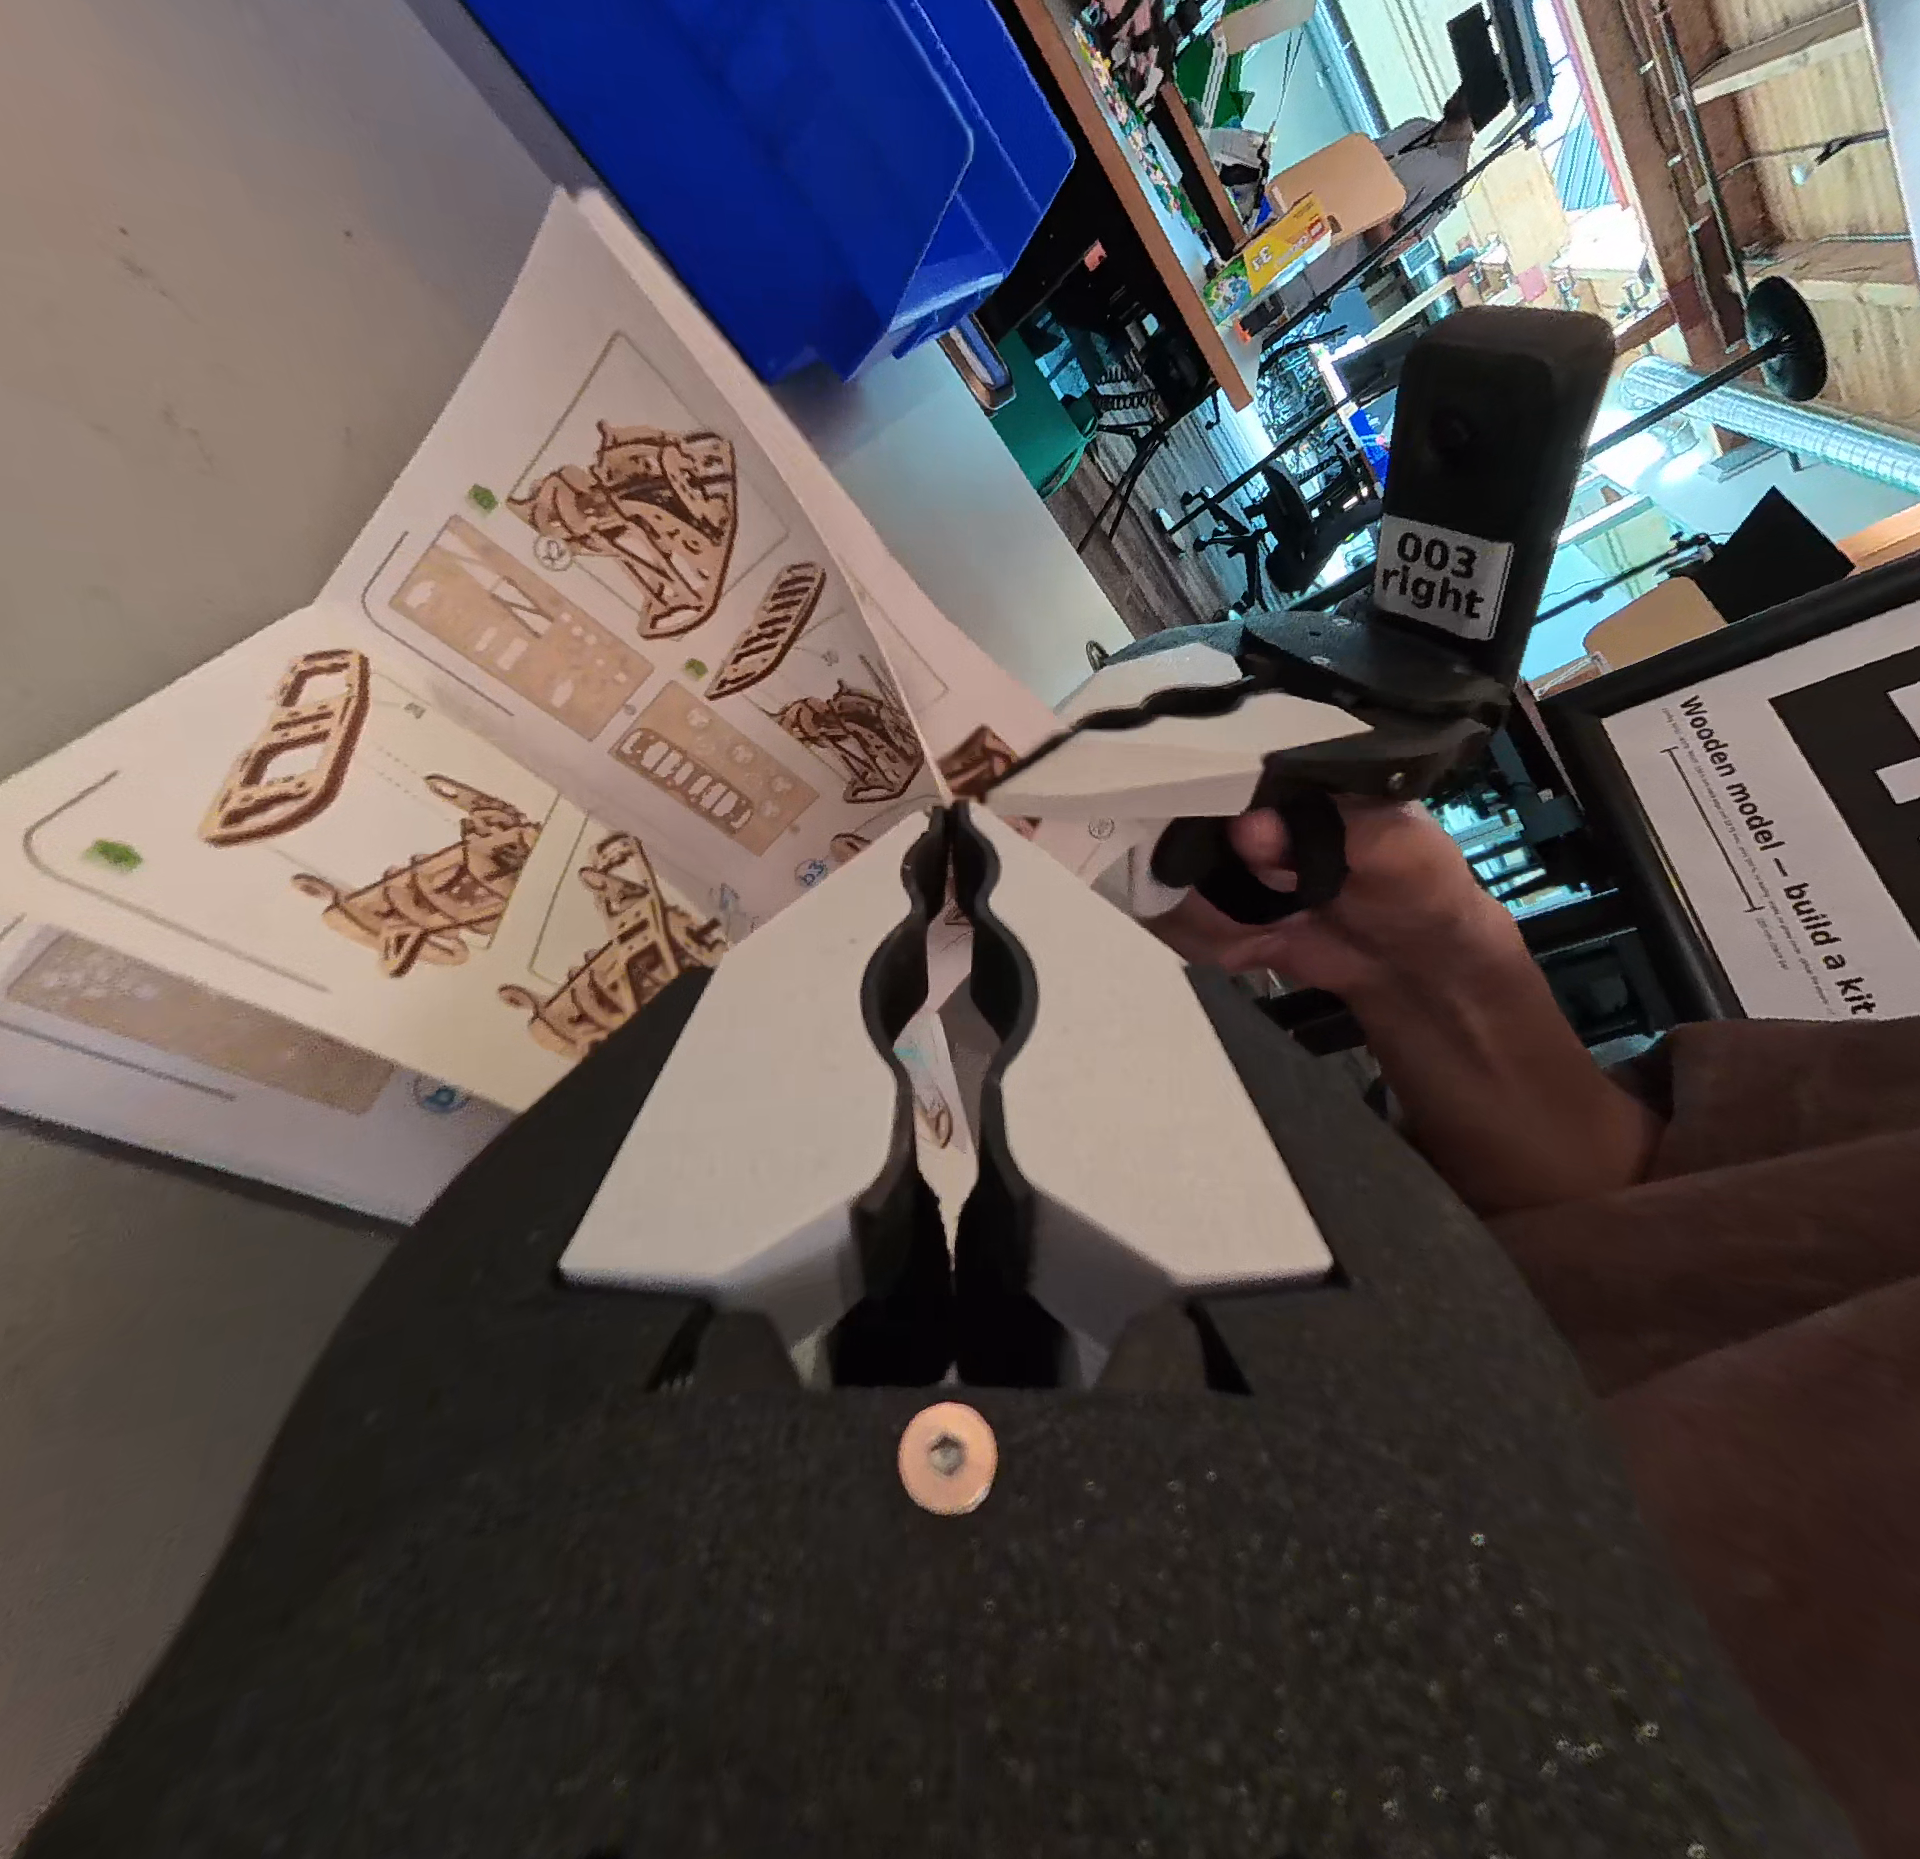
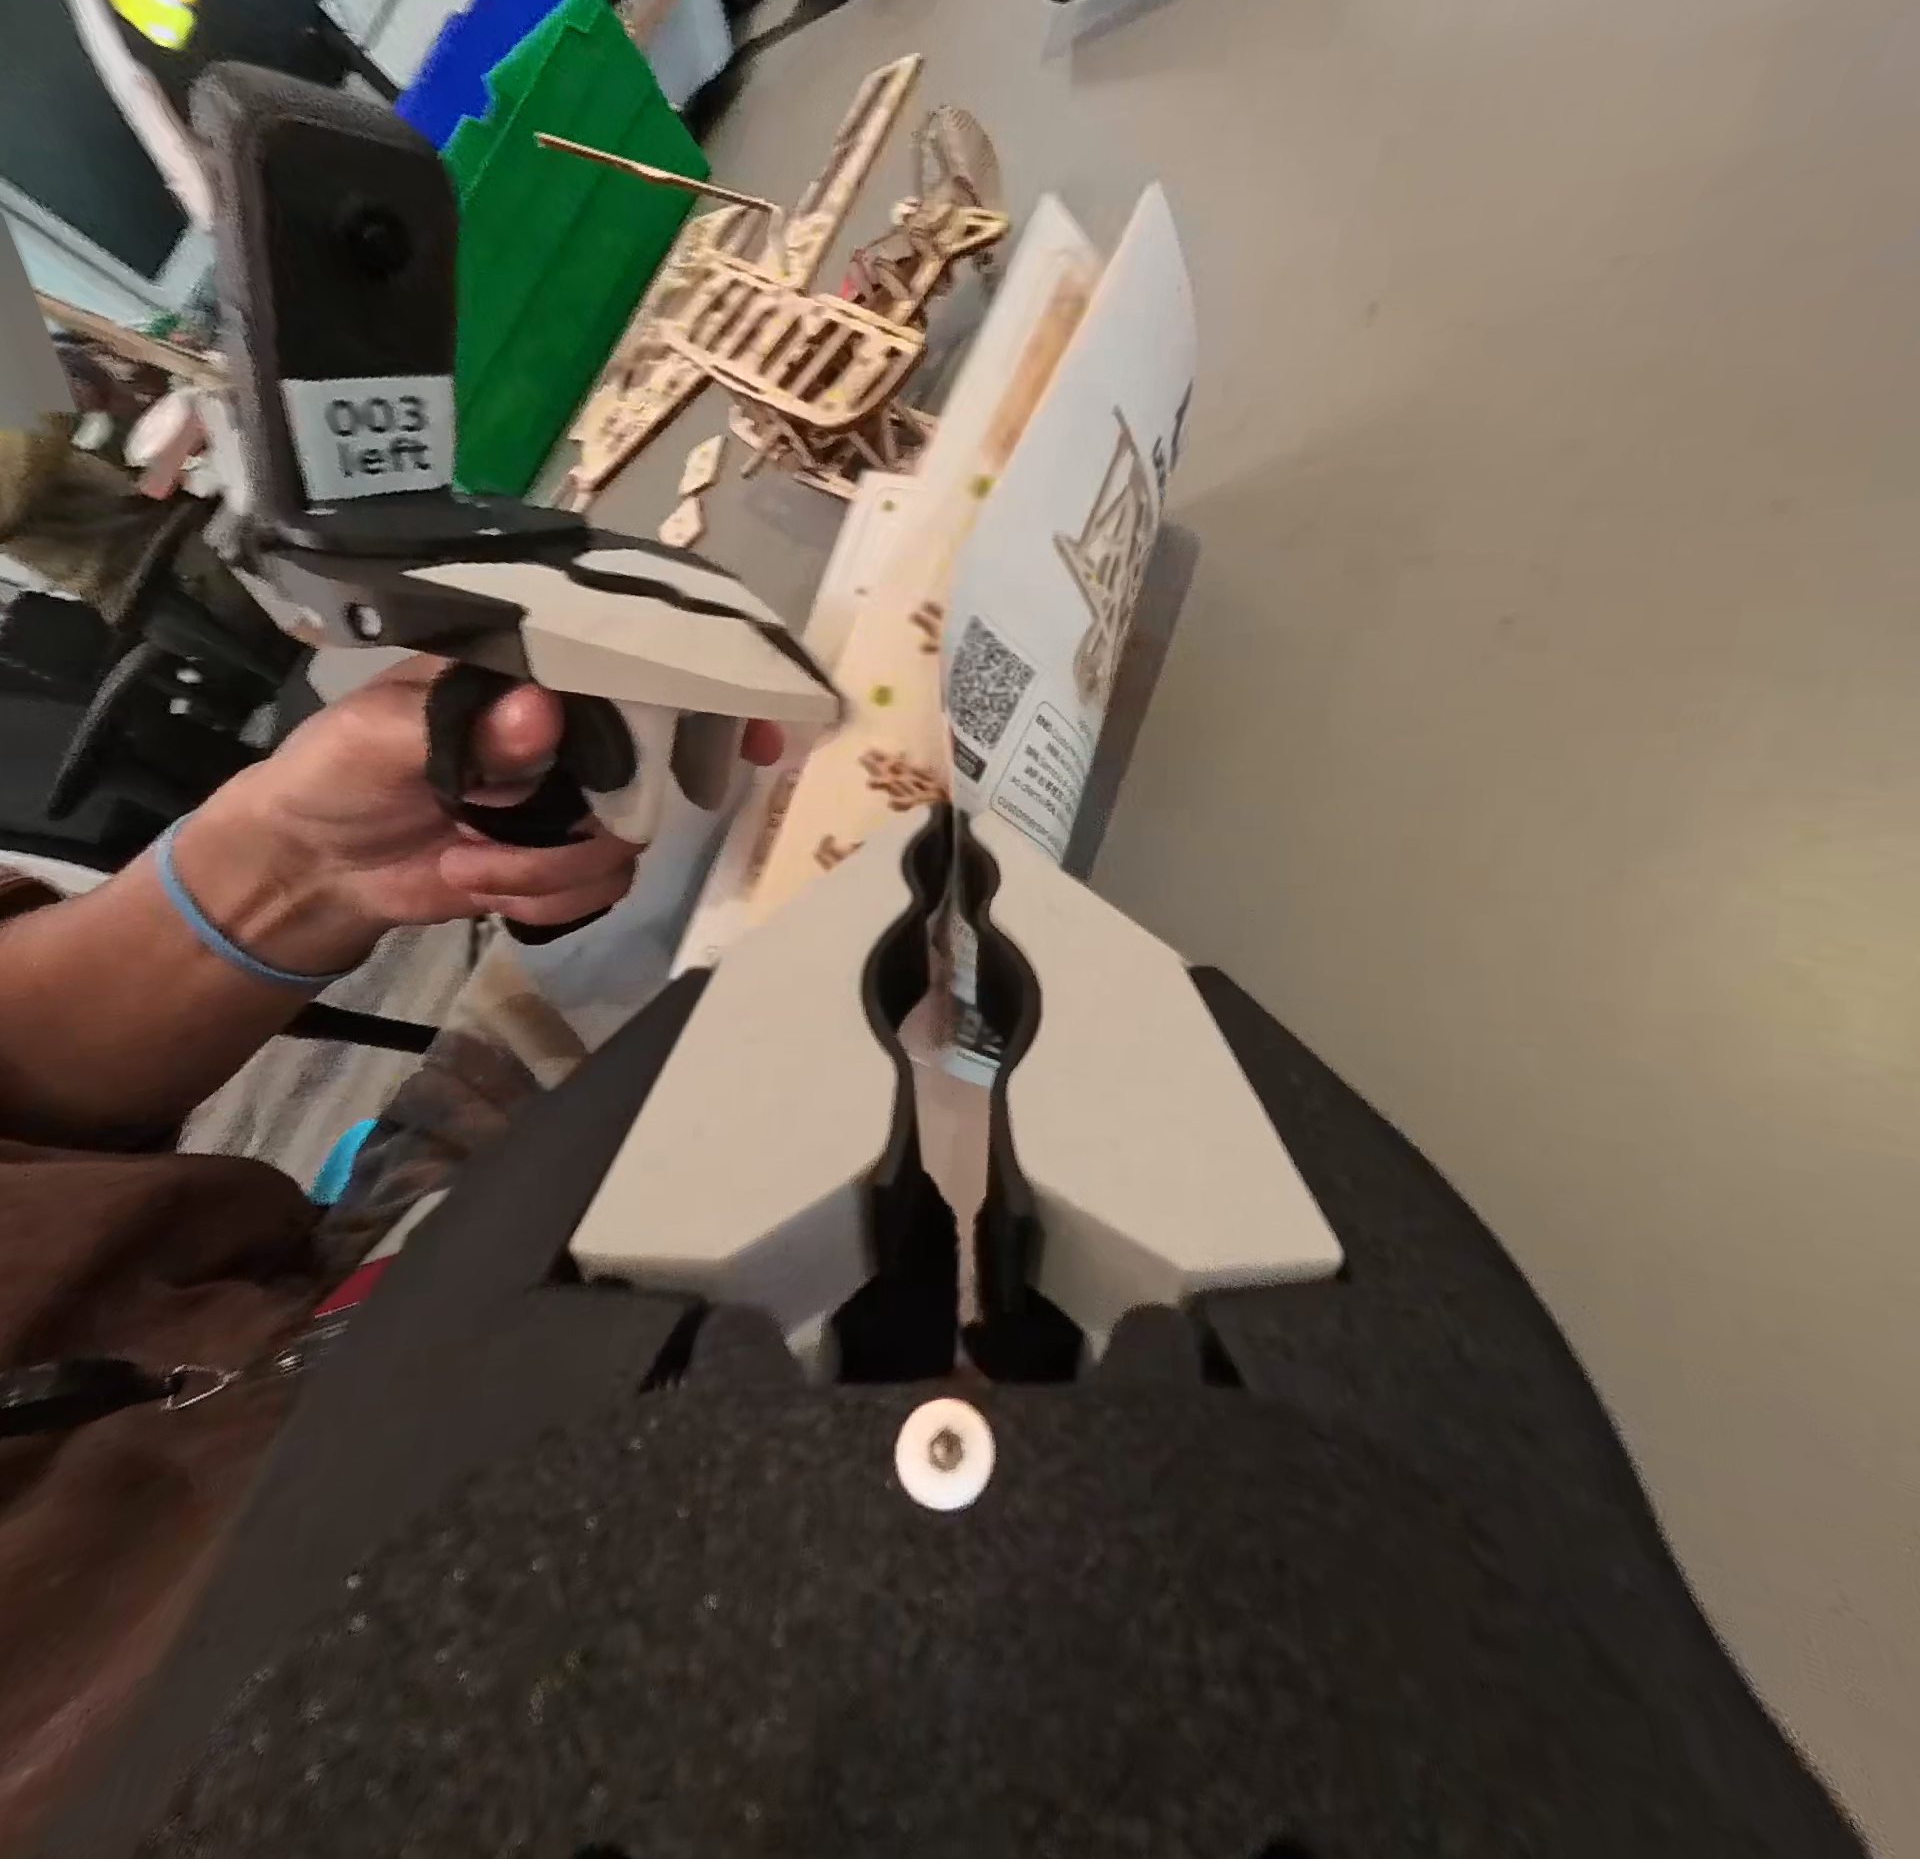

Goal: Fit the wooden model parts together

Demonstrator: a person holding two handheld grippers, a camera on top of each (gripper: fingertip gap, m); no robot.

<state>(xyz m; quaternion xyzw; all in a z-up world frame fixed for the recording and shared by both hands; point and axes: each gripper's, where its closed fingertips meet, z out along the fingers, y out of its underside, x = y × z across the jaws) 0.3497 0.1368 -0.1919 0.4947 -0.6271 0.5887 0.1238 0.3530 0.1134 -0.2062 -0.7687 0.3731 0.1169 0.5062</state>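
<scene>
Both tongs are pinched onto the booklet (image 1: 499,770) right now, not the wood. Left tongs (image 1: 951,822) are closed on a page edge, right tongs (image 2: 954,822) closed on the outer leaf, probably to spread it open and read the next step. The wooden model (image 2: 821,355) and loose parts (image 2: 691,505) sit on the tabletop (image 2: 1558,562) beyond the booklet, by the green bin (image 2: 561,240), untouched.
</scene>
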